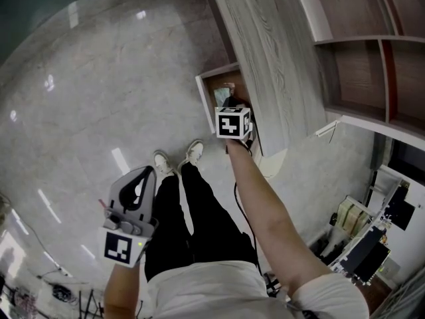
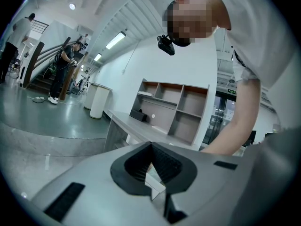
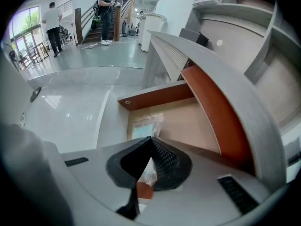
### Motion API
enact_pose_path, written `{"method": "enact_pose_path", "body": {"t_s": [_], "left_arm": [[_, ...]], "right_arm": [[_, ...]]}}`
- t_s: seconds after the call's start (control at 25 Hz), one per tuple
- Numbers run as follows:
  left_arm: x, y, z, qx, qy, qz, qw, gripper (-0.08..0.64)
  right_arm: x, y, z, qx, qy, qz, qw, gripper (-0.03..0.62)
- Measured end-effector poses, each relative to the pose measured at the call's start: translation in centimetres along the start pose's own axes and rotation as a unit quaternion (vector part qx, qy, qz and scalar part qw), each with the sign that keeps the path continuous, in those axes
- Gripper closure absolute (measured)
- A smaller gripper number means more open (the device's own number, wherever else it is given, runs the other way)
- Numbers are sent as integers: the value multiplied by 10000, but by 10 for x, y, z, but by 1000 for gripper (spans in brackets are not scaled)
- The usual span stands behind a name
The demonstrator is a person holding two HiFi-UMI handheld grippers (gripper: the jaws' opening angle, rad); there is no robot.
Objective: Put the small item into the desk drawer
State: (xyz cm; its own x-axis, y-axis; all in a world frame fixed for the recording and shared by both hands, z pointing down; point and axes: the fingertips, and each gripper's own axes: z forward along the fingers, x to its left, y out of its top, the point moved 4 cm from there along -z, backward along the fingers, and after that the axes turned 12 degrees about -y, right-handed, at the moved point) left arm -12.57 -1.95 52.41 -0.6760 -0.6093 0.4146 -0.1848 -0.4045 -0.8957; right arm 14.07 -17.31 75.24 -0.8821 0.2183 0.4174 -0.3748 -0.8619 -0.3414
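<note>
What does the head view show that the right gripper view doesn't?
Only the head view: the person's shoes and the left gripper, held away from the desk. Only the right gripper view: people far off by stairs, and the shut jaws of the right gripper. Both: that gripper, the open drawer, the packet lying in it, and the desk.

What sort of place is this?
Probably an office lobby or open workspace: a long grey wood-grain desk with an open drawer, brown open wall shelves, and a glossy pale stone floor.
</note>
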Motion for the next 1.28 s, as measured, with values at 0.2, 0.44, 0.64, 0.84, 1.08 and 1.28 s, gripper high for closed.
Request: {"method": "enact_pose_path", "body": {"t_s": [0.2,0.44,0.64,0.84,1.08,1.28], "left_arm": [[-5,-1,-1,14,-33,39,10000,543],[-9,-3,-3,-1,-3,34,10000,543],[-14,-4,-6,-28,6,61,10000,543],[-19,-6,-12,-33,30,113,9999,543],[-29,-4,-20,-117,62,161,9998,543],[-37,5,-30,-170,99,260,9995,543]], "right_arm": [[1,0,-7,-182,76,-33,9998,569],[4,7,-14,-382,177,12,9991,569],[5,7,-20,-484,208,10,9986,569],[7,9,-28,-648,292,25,9975,569],[8,15,-42,-858,403,178,9953,569],[9,16,-60,-950,481,200,9941,570]]}}
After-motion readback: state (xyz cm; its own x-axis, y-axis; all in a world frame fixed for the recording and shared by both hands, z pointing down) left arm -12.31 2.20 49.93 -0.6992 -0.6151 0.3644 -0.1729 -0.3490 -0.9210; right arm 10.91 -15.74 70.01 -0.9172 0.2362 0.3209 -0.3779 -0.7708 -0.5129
